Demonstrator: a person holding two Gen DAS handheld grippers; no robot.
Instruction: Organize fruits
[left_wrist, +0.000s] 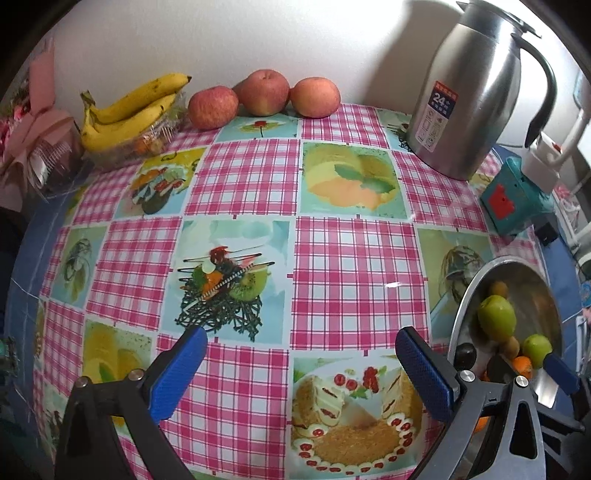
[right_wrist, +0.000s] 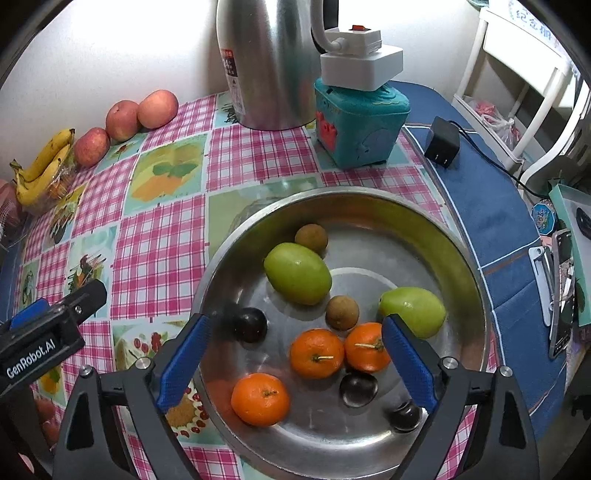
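Hovering above a steel basin (right_wrist: 472, 258) on the checked tabletop (left_wrist: 351, 258), the right gripper (right_wrist: 295, 354) is held with fingers spread wide and empty over three oranges (right_wrist: 316, 353), two green fruits (right_wrist: 297, 273) and small dark and brown ones. The left gripper (left_wrist: 301, 369), equally wide and empty, is poised over bare cloth beside the basin. A pause between picks is judged likely; next, one fruit must be straddled and gripped, perhaps for the bananas (left_wrist: 129, 107) and apples (left_wrist: 264, 92) by the wall.
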